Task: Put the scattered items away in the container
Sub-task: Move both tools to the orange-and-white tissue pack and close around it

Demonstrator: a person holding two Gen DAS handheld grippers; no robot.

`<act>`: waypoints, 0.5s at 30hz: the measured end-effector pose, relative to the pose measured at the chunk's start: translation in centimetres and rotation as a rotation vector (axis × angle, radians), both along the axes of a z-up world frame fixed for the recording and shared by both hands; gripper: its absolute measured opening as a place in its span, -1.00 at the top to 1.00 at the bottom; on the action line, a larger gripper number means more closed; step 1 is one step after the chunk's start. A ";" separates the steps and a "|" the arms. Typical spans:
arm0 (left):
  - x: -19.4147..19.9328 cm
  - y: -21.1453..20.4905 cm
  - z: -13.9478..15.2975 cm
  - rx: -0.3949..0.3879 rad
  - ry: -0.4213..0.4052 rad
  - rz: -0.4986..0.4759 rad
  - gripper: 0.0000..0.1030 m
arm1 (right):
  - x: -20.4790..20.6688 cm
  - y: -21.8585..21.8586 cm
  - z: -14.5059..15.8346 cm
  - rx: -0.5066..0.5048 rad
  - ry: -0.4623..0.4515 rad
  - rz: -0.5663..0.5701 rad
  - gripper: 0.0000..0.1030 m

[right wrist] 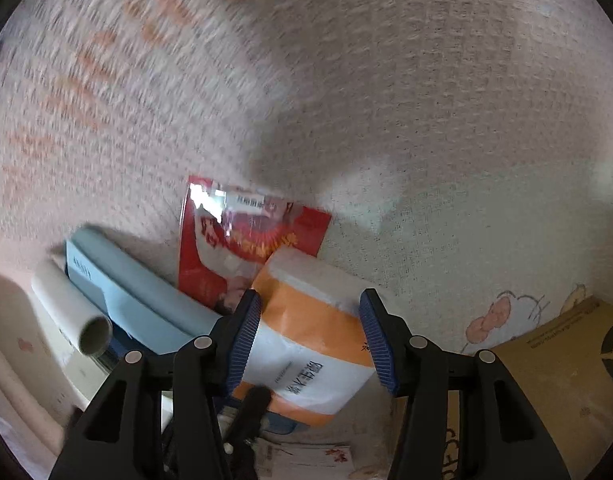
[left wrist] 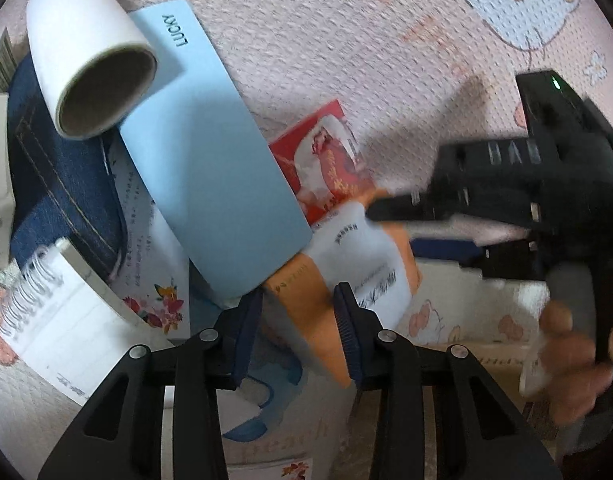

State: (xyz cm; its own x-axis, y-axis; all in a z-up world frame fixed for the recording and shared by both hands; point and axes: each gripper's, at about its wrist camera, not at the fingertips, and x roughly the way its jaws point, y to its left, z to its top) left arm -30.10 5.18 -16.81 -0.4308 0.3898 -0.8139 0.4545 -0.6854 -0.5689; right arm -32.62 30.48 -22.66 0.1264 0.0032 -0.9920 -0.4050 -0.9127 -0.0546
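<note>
An orange and white tissue pack [left wrist: 358, 256] lies on the pink quilted cover, partly over a red packet [left wrist: 326, 160]. My left gripper [left wrist: 298, 320] is shut on the pack's near orange end, with a blue pad on each side of it. One of its black fingertips [right wrist: 258, 396] shows at the pack's lower left in the right wrist view. My right gripper [right wrist: 310, 336] points down over the same tissue pack [right wrist: 306, 344] and stands open astride it. From the left wrist view the right gripper [left wrist: 390, 229] reaches in from the right, blurred.
A white roll [left wrist: 90, 60] rests on a light blue LUCKY folder [left wrist: 210, 160], beside a denim pouch [left wrist: 62, 184], a spiral notebook [left wrist: 62, 320] and a floral card [left wrist: 154, 280]. A cardboard box [right wrist: 566, 360] stands at the lower right. A person's hand [left wrist: 566, 340] holds the right gripper.
</note>
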 end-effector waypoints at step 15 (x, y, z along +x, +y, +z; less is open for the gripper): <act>2.8 -3.4 1.0 0.006 0.007 -0.032 0.37 | 1.2 -4.9 1.9 -0.028 -0.012 0.183 0.04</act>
State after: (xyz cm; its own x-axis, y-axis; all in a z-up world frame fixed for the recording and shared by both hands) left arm -27.30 1.74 -15.78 -0.4239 0.4086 -0.8083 0.4282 -0.6959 -0.5764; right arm -31.40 25.62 -20.77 0.1382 -0.0001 -0.9904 -0.2319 -0.9722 -0.0323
